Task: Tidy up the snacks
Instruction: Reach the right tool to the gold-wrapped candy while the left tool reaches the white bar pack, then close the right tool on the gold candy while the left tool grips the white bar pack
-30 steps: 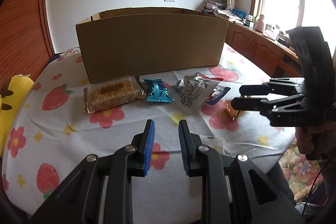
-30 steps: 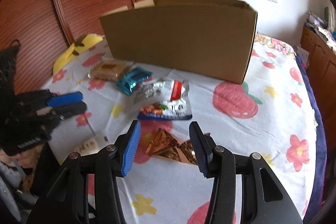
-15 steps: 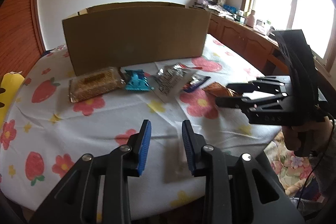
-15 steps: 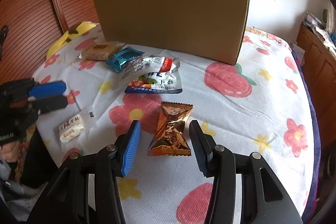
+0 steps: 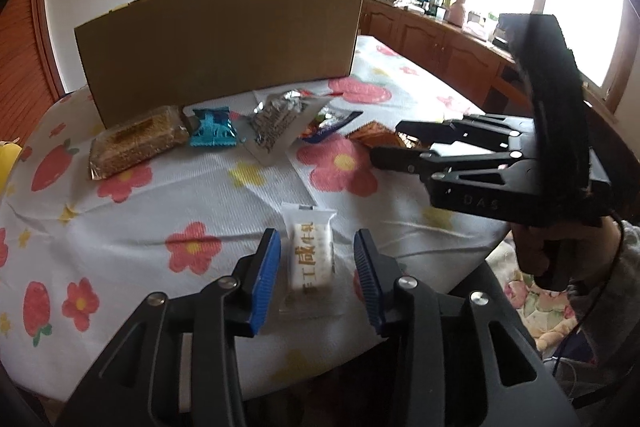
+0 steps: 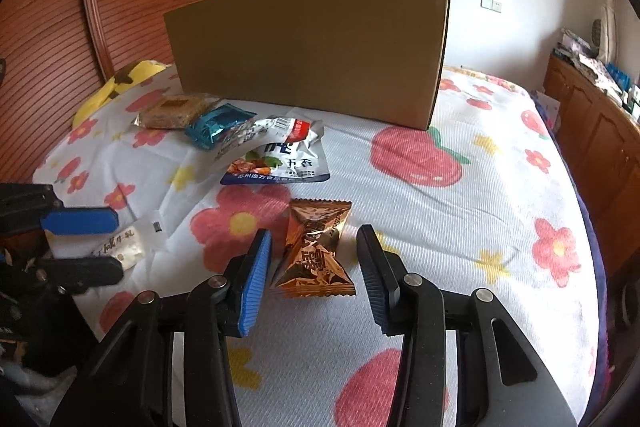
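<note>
1. The bed [image 6: 460,227], under a white cover printed with strawberries and flowers, fills most of both views and carries all the snacks.
2. The cardboard box [image 5: 216,47] stands upright across the upper middle of each view, behind the row of snacks.
3. The right tool [image 6: 314,267] sits at the bottom centre of its own view. Its jaws are spread and have just been closing a little. The orange-brown candy packet [image 6: 314,247] lies on the cover between the blue pads, with a gap on either side.
4. The left tool [image 5: 316,281] sits at the bottom centre of its own view. Its jaws are spread and have just been opening. The white milk-candy packet [image 5: 312,259] lies lengthwise between the pads, clear of both.
5. The silver and blue nut pouch [image 6: 276,151] lies in the middle of the right view, above the orange packet and well beyond the right tool's tips.
6. The oat bar in clear wrap [image 5: 136,143] lies at middle left of the left view, just in front of the box.
7. The teal foil packet [image 5: 212,133] lies just right of the oat bar.
</note>
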The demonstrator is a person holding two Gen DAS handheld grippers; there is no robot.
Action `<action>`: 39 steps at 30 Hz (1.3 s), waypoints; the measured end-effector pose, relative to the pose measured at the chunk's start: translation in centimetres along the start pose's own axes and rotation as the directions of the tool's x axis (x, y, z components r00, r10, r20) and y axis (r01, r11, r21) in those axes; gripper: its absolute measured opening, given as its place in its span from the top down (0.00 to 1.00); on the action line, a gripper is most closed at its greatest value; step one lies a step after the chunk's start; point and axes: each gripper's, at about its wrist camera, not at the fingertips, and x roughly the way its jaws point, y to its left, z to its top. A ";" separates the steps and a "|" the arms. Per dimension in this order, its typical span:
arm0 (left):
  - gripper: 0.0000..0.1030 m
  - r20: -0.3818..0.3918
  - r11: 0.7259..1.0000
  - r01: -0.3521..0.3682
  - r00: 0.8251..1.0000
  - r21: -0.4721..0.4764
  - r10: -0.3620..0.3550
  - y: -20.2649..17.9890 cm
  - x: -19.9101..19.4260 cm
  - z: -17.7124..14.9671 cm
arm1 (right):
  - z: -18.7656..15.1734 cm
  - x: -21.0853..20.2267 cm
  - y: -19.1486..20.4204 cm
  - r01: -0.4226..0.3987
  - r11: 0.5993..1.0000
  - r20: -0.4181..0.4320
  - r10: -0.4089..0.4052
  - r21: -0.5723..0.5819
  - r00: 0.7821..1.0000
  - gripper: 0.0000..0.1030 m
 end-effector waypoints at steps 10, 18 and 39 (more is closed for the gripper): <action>0.61 0.004 0.998 -0.057 0.998 0.040 0.057 -0.9 0.7 -0.2 | -0.1 0.0 0.1 0.003 1.000 0.001 -0.003 -0.003 1.000 0.57; 0.60 -0.002 0.998 -0.063 0.998 0.030 0.063 -0.8 0.6 -0.1 | -0.1 0.0 0.1 0.002 1.000 0.001 -0.002 -0.002 1.000 0.57; 0.52 0.008 0.991 -0.130 0.991 0.008 0.130 -0.9 0.1 -0.7 | -0.1 0.0 0.1 0.002 1.000 0.001 -0.002 -0.003 1.000 0.57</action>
